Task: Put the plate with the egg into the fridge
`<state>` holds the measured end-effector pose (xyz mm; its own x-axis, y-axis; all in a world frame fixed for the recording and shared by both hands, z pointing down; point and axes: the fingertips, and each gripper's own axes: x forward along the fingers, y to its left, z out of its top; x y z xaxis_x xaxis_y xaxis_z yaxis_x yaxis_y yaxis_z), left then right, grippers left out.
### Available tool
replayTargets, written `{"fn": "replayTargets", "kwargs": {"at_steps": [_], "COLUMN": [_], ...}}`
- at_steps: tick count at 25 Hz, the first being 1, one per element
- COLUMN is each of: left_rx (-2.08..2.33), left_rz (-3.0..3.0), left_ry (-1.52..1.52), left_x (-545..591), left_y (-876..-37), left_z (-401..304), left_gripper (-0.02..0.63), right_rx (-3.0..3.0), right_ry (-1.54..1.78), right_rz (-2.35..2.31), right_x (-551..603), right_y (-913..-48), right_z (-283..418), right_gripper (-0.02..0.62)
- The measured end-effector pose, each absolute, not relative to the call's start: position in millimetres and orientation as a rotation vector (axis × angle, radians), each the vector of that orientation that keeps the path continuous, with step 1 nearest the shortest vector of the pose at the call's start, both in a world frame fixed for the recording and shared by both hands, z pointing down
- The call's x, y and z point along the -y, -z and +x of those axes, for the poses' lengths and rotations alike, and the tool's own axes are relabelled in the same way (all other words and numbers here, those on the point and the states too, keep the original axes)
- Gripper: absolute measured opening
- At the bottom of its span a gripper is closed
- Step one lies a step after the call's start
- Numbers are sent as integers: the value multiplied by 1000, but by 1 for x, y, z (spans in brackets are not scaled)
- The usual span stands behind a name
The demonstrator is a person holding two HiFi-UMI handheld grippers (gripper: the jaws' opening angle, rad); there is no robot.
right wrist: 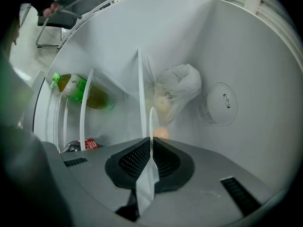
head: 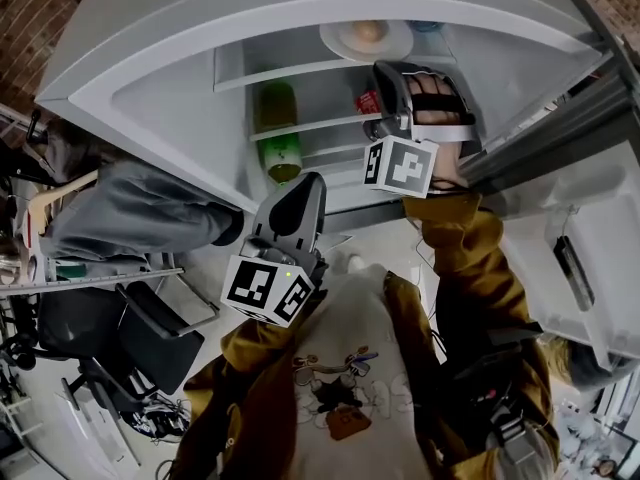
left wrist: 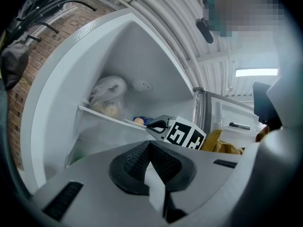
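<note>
Pinching plate point(head: 340, 46) with egg point(head: 368, 31) inside fridge point(head: 150, 58)

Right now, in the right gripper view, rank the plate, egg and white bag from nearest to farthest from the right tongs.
1. Plate, clamped edge-on in the right tongs.
2. Egg, on the plate, just beyond the tips.
3. White bag, farthest back, upper right.

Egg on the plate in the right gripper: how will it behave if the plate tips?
Likely to roll: the egg looks loose on the plate, which seems smooth and shallow with little rim to stop it. Probably fragile too; a fall could crack it. The right gripper pinches only the plate's edge, so some tilt seems possible.
</note>
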<state>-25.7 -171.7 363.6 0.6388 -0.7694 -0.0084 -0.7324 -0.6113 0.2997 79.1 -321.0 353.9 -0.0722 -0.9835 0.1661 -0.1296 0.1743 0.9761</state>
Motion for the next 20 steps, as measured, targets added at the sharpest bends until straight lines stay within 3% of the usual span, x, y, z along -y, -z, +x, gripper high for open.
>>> {"fn": "replayTargets", "kwargs": {"at_steps": [20], "left_rx": [1232], "left_rz": [2576], "left_ry": [186], "left_x": [178], "left_y": [-366], "left_z": [-30], "left_gripper": [6], "right_rx": [1428], "right_ry": [1054], "right_rz": [1124], "right_x": [335], "right_y": [-354], "right_z": [79], "right_gripper": [23]}}
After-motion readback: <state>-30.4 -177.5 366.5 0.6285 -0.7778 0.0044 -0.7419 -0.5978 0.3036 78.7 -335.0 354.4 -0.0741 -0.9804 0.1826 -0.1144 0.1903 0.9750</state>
